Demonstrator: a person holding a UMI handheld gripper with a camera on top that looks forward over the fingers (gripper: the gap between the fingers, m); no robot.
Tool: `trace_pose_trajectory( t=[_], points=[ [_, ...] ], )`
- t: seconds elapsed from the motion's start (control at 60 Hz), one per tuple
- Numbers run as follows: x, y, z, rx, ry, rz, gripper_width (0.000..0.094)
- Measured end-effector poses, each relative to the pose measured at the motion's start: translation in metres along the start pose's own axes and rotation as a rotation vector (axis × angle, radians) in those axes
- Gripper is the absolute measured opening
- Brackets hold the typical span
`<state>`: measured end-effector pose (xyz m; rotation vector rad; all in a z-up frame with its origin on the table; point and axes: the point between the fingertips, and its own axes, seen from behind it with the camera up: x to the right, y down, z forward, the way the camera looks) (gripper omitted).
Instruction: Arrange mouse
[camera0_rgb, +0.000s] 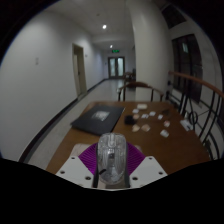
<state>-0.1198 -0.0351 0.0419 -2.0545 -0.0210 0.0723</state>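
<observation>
A translucent grey mouse sits upright between my gripper's two fingers, with the purple pads pressing it from both sides. I hold it lifted above the near end of a long wooden table. A dark cable hangs from the mouse toward the gripper's base. The fingers are shut on the mouse.
A dark laptop or mat lies on the table's left part. Several small white objects are scattered on its far right part. A chair stands at the far end. A corridor with doors runs beyond, with a white wall on the left.
</observation>
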Motion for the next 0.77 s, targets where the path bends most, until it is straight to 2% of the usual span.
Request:
trace_pose_trajectory(
  t=[0.1,0.183,0.217,0.233,0.25,0.383,0.5,0.533,0.767],
  points=[
    [-0.026,0.07,0.028,-0.111,-0.004,-0.013,0.0354],
    [-0.03,0.095,0.036,-0.17,0.014,-0.029,0.0356],
    [-0.032,0.106,0.041,-0.195,0.014,-0.025,0.0389],
    [-0.033,0.11,0.042,-0.202,0.012,-0.028,0.0411],
    [-0.033,0.103,0.045,-0.172,0.015,-0.03,0.0424],
    [-0.03,0.105,0.045,-0.21,-0.038,-0.142,0.0531],
    [-0.031,0.096,0.023,-0.228,-0.142,-0.09,0.0871],
    [-0.028,0.091,0.006,-0.218,-0.157,-0.082,0.0841],
    [0.025,0.077,-0.084,-0.163,-0.233,-0.054,0.0841]
  ],
)
